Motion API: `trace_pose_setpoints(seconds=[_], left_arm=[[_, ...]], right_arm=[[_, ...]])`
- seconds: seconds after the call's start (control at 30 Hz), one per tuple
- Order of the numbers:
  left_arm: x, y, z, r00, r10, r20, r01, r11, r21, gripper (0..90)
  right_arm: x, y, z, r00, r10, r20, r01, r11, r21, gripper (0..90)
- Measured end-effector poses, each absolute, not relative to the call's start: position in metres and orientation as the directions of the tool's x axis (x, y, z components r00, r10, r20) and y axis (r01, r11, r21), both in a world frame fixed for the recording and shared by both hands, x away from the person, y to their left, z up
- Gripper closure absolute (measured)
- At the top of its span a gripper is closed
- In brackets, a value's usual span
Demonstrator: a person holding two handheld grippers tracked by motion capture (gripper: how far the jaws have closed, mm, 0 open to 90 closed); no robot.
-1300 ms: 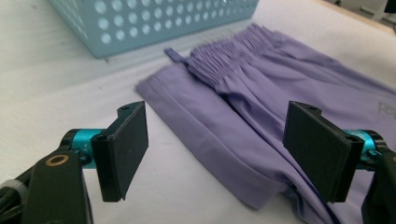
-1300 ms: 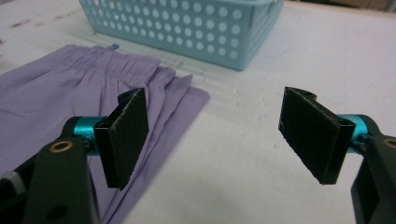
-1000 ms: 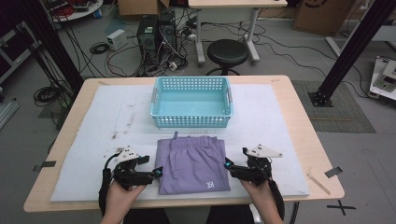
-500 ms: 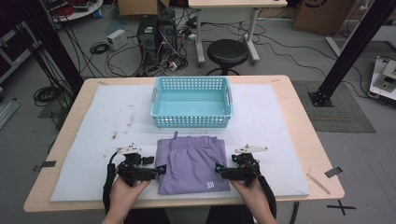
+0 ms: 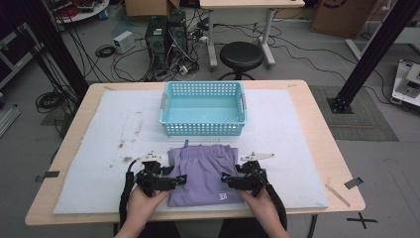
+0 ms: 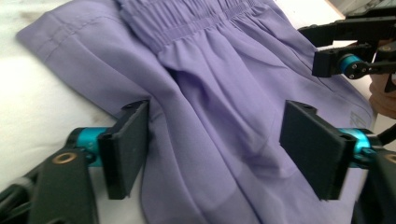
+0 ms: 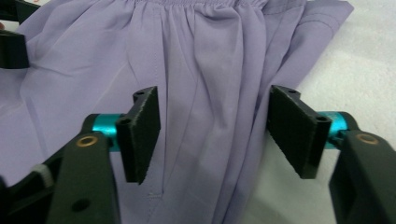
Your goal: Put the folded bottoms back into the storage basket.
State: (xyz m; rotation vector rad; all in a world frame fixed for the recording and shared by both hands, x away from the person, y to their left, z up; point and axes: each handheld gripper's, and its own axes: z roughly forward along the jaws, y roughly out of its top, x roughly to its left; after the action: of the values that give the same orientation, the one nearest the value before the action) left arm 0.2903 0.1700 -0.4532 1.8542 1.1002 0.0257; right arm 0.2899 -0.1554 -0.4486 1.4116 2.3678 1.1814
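Lilac pleated fabric shorts [image 5: 203, 173] flat on the worktop's pale mat [image 5: 297, 148] near its front edge, left hand-held gripper [image 6: 212, 149] and right hand-held gripper [image 7: 212, 135] at opposite side edges, jaws parted and just closing, cloth between them, not clamped.

My wooden table [image 5: 317, 124] carries a pale mat [image 5: 99, 163]. Beyond it on the grey floor [image 5: 307, 54]: a black round stool [image 5: 241, 54], a computer tower [image 5: 166, 34] amid tangled cables [image 5: 106, 50], and a white desk [image 5: 237, 7]. Black frame posts [image 5: 376, 49] stand far right.
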Motion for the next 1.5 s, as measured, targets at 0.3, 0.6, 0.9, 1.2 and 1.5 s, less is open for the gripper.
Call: trace_pose_setpoints(seconds=[0.3,0.6,0.9,1.2,1.5], left_arm=[[0.289,0.167,-0.453,0.593,0.707,-0.385,0.662,-0.156,0.733,36.0],[0.293,0.162,-0.454,0.569,0.728,-0.381,0.675,-0.149,0.723,62.8],[0.293,0.158,-0.454,0.586,0.726,-0.360,0.657,-0.166,0.735,82.0],[0.290,0.160,-0.439,0.648,0.695,-0.312,0.589,-0.198,0.783,84.6],[0.292,0.170,-0.417,0.685,0.668,-0.291,0.537,-0.193,0.821,84.8]], right_arm=[[0.290,-0.155,-0.448,-0.529,0.809,0.254,0.691,0.237,0.683,49.0],[0.286,-0.147,-0.449,-0.549,0.820,0.160,0.650,0.299,0.698,74.3],[0.288,-0.148,-0.449,-0.583,0.788,0.199,0.651,0.306,0.695,86.5],[0.285,-0.157,-0.434,-0.593,0.773,0.226,0.609,0.247,0.754,87.0],[0.285,-0.160,-0.418,-0.610,0.759,0.228,0.578,0.228,0.784,87.0]])
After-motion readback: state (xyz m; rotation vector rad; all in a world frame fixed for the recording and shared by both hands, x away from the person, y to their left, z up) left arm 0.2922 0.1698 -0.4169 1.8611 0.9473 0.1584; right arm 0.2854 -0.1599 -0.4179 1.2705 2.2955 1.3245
